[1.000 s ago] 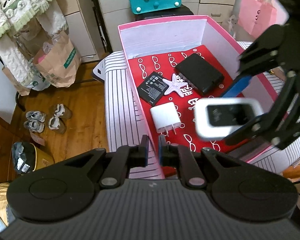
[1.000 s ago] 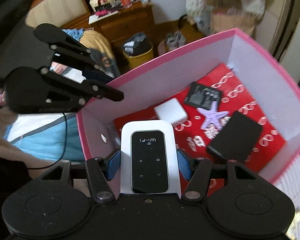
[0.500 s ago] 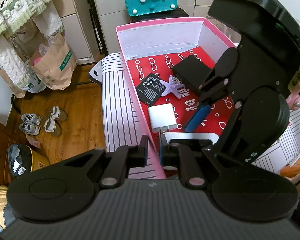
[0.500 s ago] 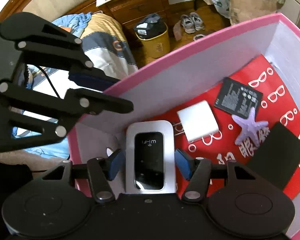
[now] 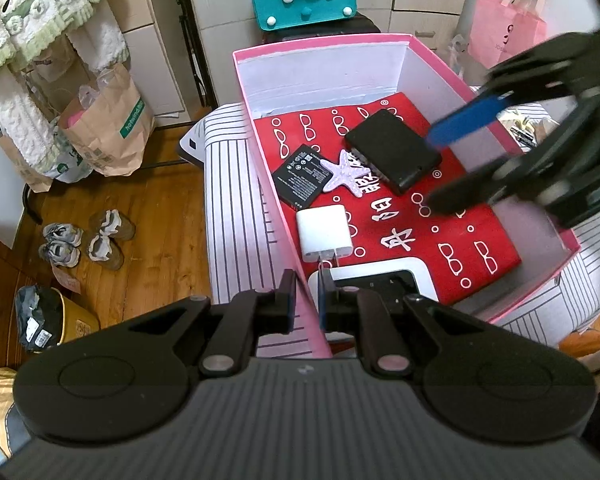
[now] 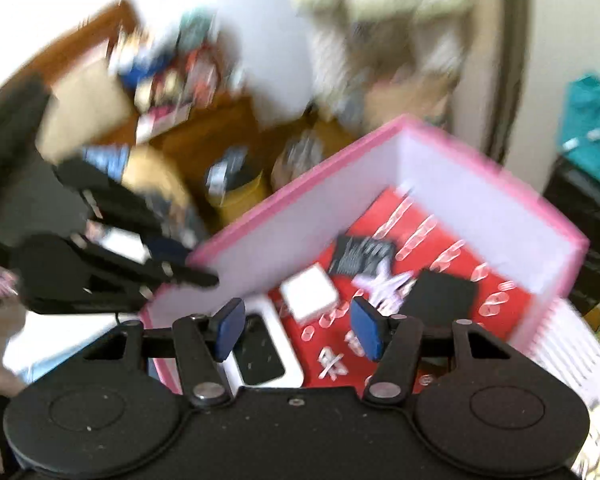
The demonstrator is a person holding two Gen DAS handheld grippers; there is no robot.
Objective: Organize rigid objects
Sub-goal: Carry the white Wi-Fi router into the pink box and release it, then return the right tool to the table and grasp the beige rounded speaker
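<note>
Router [image 5: 380,280] lies flat in the box's [image 5: 320,46] near corner, long axis along the near wall, just below my spread, empty right gripper [image 6: 296,330], while my left gripper [image 5: 305,296] pinches the box's left wall, nearer it.

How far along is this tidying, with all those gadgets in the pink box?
Looks nearly done: the battery, starfish, black case, white charger and Wi-Fi router all lie inside the pink box. In hand: the left gripper is shut on the box's wall; the right gripper is open and empty. What remains outside isn't clearly visible.
</note>
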